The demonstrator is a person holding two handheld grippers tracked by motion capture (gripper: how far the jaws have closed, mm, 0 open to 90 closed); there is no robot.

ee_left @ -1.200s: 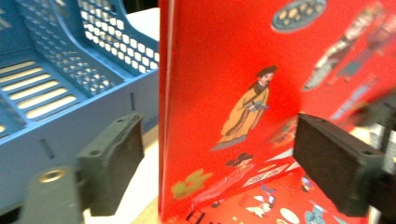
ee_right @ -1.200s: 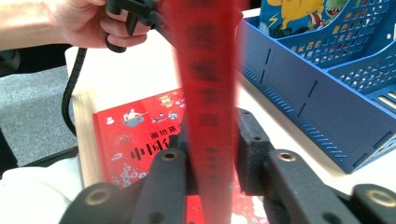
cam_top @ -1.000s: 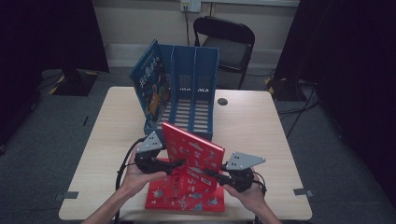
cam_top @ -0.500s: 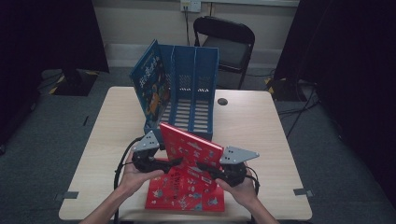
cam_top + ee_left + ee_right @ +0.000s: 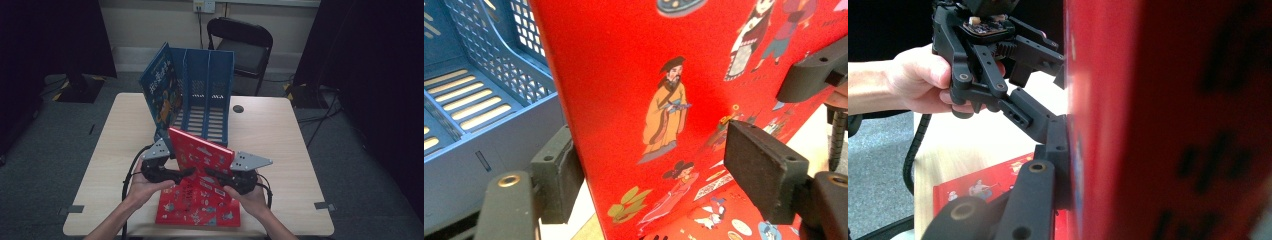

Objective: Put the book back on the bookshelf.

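A red picture book (image 5: 202,152) stands tilted on its edge in front of the blue file rack (image 5: 210,100). My right gripper (image 5: 212,174) is shut on its right side, and one of the fingers (image 5: 1055,150) presses flat on the cover (image 5: 1158,100). My left gripper (image 5: 186,172) straddles the book's left edge. Its jaws have just been opening, with the book (image 5: 634,75) between them. The right pad (image 5: 764,170) stands off the cover. A second red book (image 5: 200,212) lies flat on the table under both grippers.
The rack lies with its three slots facing me, and a blue book (image 5: 160,92) leans in the left slot. A small dark disc (image 5: 238,108) sits to the right of the rack. A black folding chair (image 5: 245,45) stands beyond the wooden table (image 5: 280,135).
My right gripper has shifted a little left and toward the rack with the red book. The left hand has stayed where it was.
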